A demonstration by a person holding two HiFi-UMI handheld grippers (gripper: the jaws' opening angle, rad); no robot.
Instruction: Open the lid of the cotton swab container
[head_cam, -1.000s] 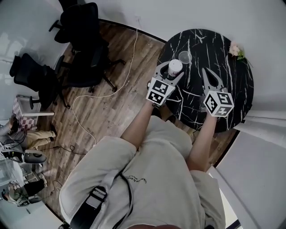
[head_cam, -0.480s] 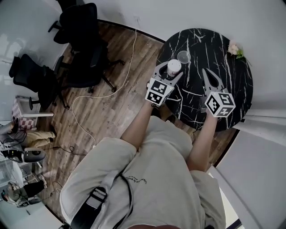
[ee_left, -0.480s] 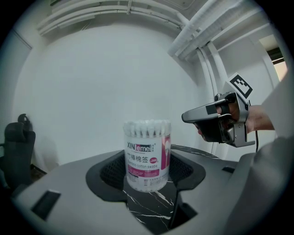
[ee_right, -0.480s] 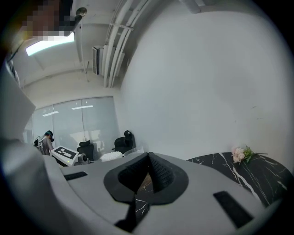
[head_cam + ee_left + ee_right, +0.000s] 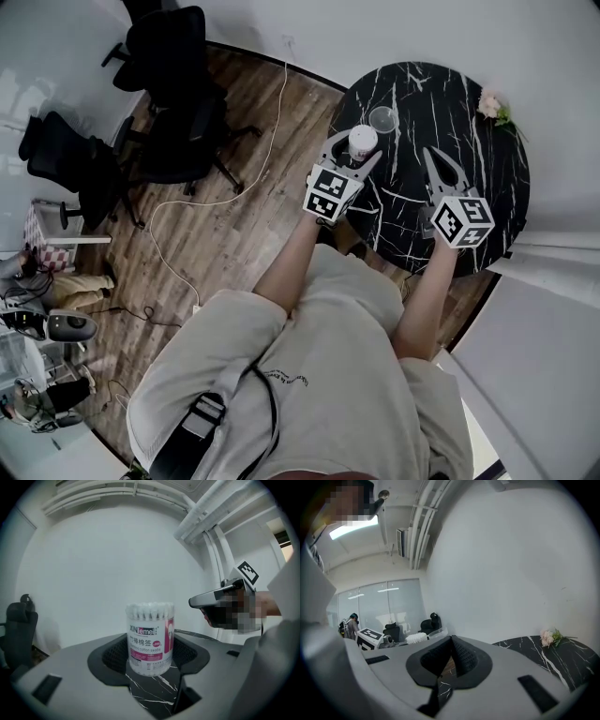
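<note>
Already uncapped, the swab container stands upright near the left edge of the round black surface, clamped between the left tongs. Its clear lid lies just beyond it. The right tongs, pressed together and empty, are well apart to the right, with bare marble between. Flowers sit at the far rim.

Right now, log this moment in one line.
left gripper: shut on cotton swab container | right gripper: shut, empty | lid: off, on table
</note>
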